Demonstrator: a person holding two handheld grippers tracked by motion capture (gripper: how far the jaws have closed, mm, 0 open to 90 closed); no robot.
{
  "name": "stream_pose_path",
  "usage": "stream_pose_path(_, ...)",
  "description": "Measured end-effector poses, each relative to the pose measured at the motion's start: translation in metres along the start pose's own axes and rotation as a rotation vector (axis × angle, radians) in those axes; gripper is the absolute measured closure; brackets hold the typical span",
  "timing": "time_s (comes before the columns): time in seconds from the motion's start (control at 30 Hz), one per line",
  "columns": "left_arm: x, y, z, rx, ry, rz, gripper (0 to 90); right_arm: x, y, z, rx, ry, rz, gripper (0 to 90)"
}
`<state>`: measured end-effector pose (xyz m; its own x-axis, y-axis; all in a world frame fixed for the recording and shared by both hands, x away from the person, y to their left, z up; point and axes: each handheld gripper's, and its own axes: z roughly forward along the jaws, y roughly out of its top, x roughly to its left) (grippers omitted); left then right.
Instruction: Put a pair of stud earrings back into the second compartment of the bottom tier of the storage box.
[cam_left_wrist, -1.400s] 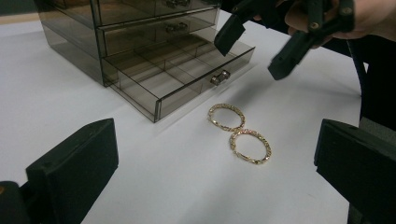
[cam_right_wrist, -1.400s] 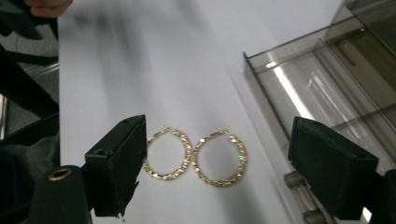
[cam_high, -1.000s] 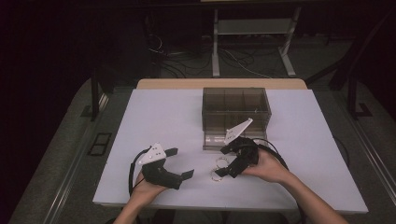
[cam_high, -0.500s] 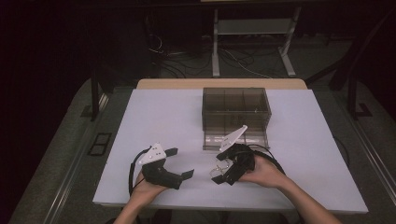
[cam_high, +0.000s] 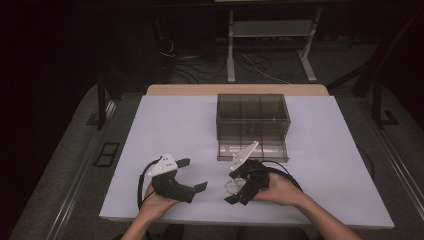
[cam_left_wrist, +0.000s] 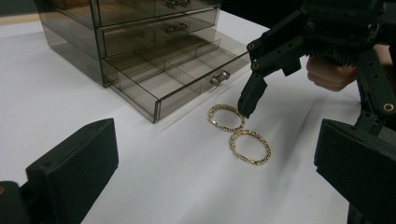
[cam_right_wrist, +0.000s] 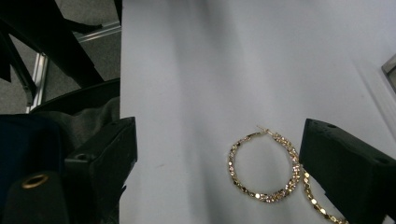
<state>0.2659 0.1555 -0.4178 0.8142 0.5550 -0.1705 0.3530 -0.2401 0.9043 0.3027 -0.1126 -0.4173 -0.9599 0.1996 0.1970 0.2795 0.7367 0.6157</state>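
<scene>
right tool (cam_left_wrist: 299, 100) has dropped over two gold hoops (cam_left_wrist: 226, 116), drawer (cam_left_wrist: 187, 77) open

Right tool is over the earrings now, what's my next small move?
Probably lower the right tool and centre it on the nearer gold hoop earring. Its jaws stand open, one pad sits over the rim, and the smoky plastic organiser's bottom drawer is already open.

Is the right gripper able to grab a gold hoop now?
Probably yes: the right gripper hangs open just above the two gold hoops, which lie flat on the bare table with nothing in between.
</scene>
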Motion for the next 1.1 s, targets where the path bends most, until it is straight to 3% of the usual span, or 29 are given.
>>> stream_pose_path(0.13, -0.001, 0.0, 0.0, 0.009, 0.004, 0.013, 0.0, 0.001, -0.002, 0.002, 0.004, -0.022, -0.006, 16.7)
stream_pose_path(0.17, -0.001, 0.0, 0.0, 0.012, 0.004, 0.017, 0.0, 0.001, -0.003, 0.002, 0.003, -0.026, -0.009, 23.4)
stream_pose_path(0.37, -0.001, 0.0, -0.001, 0.014, 0.009, 0.023, 0.0, 0.0, -0.006, 0.0, -0.01, -0.034, 0.004, 36.8)
stream_pose_path(0.67, 0.003, -0.001, -0.006, 0.009, 0.029, 0.019, 0.0, 0.001, -0.009, 0.005, 0.029, -0.044, 0.006, 55.2)
stream_pose_path(1.1, 0.004, -0.001, -0.008, 0.011, 0.032, 0.016, 0.0, 0.0, -0.009, 0.014, 0.064, -0.07, 0.007, 72.7)
